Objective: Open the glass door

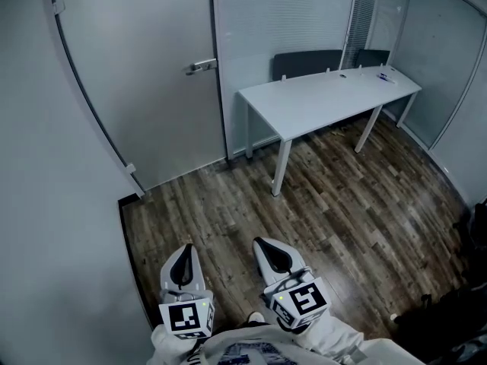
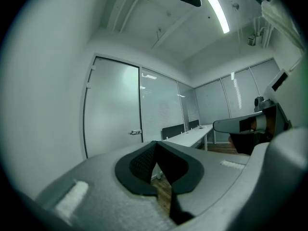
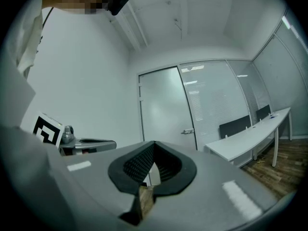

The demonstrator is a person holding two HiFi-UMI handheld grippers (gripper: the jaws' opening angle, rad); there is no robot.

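The glass door [image 1: 144, 74] is seen closed at the far left, with the table [image 1: 327, 90] set to its right and the handle [image 1: 202, 66] fixed on its right edge. The left gripper [image 1: 185, 249] and right gripper [image 1: 262, 243] are held near, jaws pressed together on nothing, seemingly poised for the approach.

The door [image 1: 144, 74] is frosted pale grey with a dark edge strip and a silver handle [image 1: 202, 66], and the floor [image 1: 342, 211] is dark brown wood planking with streaky grain. The table [image 1: 319, 97] is white and the chairs [image 1: 307, 61] are black. The left gripper [image 1: 185, 258] and right gripper [image 1: 268, 249] are light grey with black ribbed pads, and their cubes [image 1: 185, 318] are white with black square markers.
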